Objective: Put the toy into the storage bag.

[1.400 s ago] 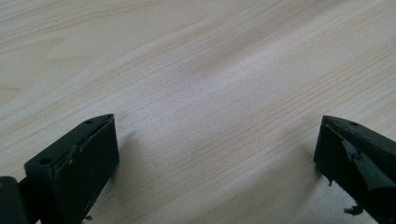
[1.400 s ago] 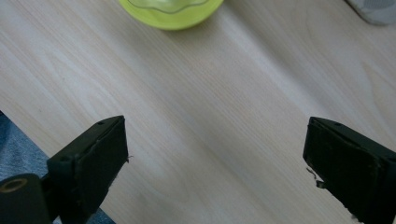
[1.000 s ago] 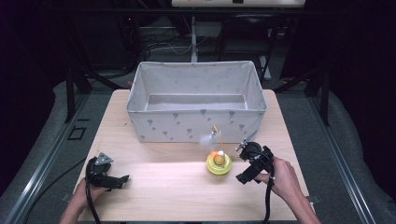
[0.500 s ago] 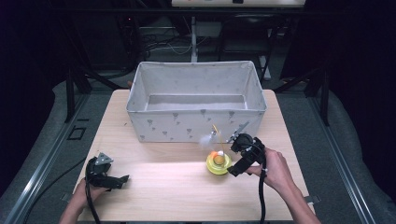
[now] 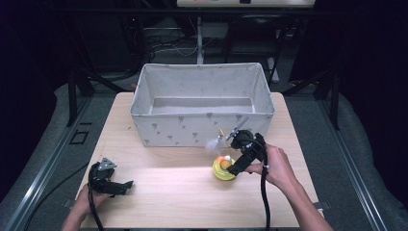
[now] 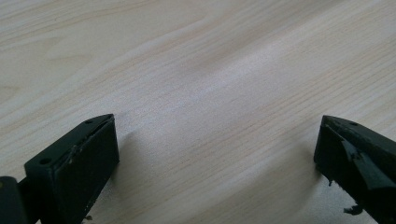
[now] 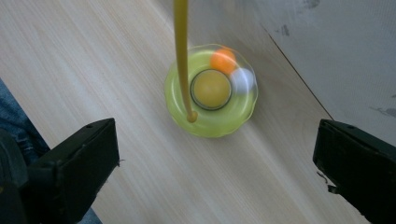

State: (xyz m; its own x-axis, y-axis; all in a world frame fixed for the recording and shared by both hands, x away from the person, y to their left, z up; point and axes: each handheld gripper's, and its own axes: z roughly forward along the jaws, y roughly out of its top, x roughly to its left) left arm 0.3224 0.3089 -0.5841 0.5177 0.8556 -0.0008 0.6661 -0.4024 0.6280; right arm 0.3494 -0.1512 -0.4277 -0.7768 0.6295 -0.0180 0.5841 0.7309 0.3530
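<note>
While my right claw hangs over the table with its jaws spread wide, having just opened further with nothing pinched between them, the yellow-green ring toy lies straight ahead and just below it. In the right gripper view that toy sits at about twelve o'clock from the gap between my jaws, flat on the wood, a yellow ball in its middle and an orange and a white bead on its rim. Its thin yellow stick rises from the ring's near edge and runs up toward twelve o'clock, so the long axis points away from me.

My left claw rests well apart at about nine o'clock from the toy, released too, bare wood between its jaws. The right hand is plainly nearer.

From above, I see the white fabric bin just beyond the toy and a white tuft on the stick's top; the right gripper view is too blurred for that.
</note>
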